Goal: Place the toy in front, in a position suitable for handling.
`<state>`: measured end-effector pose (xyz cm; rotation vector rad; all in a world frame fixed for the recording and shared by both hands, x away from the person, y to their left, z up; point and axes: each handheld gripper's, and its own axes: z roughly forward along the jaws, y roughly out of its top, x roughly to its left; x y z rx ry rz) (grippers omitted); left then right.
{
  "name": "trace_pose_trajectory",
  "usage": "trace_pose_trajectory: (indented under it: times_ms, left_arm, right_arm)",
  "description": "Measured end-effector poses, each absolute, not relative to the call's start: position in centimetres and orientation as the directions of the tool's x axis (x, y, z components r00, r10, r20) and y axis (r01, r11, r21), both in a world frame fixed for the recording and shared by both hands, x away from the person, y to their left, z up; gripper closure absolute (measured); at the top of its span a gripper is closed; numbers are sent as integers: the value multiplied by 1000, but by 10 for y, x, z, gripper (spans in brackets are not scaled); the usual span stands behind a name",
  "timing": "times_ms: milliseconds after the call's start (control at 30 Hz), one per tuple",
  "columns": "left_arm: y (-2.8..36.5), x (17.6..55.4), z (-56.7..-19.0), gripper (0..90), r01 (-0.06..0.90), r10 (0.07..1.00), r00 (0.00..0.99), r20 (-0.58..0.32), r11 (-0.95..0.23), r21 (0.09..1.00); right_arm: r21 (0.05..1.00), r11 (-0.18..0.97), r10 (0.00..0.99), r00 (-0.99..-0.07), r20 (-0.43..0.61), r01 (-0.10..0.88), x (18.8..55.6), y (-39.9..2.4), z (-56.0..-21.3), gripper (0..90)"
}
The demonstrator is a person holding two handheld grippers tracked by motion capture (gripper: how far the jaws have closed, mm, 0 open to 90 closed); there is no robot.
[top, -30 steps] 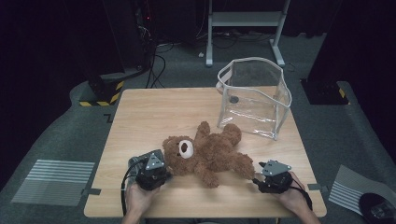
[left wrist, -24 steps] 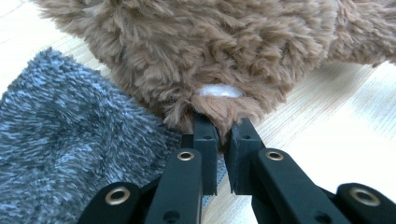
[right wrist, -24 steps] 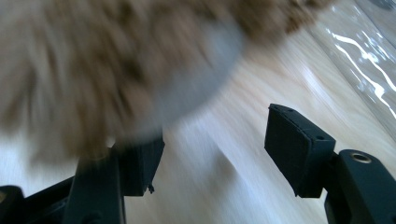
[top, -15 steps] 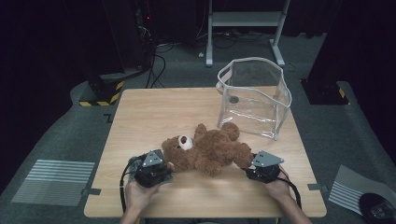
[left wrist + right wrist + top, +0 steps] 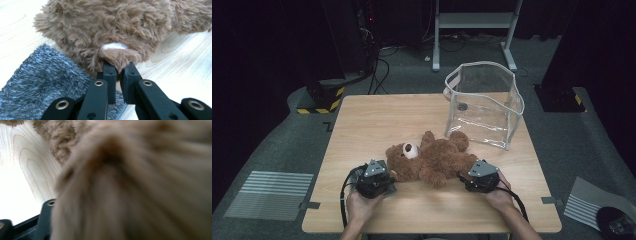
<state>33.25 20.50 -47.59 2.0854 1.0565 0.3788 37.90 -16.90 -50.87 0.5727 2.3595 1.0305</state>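
The left gripper (image 5: 117, 68) is clenched on a tuft of brown fur at the teddy bear's (image 5: 432, 160) ear, its two black jaws pressed close together with the plush pinched between them. In the high view that gripper (image 5: 373, 181) sits at the near left of the wooden table (image 5: 377, 120), just beside the bear's head, with a grey fuzzy cloth (image 5: 37, 82) lying under and beside it. The right gripper (image 5: 482, 177) is at the near right, up against the bear's lower body; its jaws have just been opening, and in its own view blurred fur presses right up to the camera with one black jaw showing at the lower left, so whether the pads bear on the plush cannot be told. The bear lies on its back across the near middle of the table, head to the left, white muzzle up, between the two grippers. A clear plastic bag (image 5: 484, 102) with a white rim stands upright at the far right, just beyond the bear's raised paw.
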Motion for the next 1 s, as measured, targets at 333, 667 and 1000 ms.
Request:
trace_pose_trajectory:
  times_ms: [333, 667, 1000]
  left_arm:
    - [206, 335, -477, 833, 562, 781, 619, -75, -374, 738]
    - [205, 336, -477, 835, 556, 778, 624, -79, -371, 744]
    - [213, 332, -476, 765, 525, 789, 610, -74, -332, 784]
  right_arm:
    - [753, 635, 549, -786, -284, 171, 387, -157, -520, 510]
    - [762, 632, 545, -780, -306, 143, 386, -148, -515, 839]
    - [756, 641, 490, -830, -267, 135, 370, -154, -502, 897]
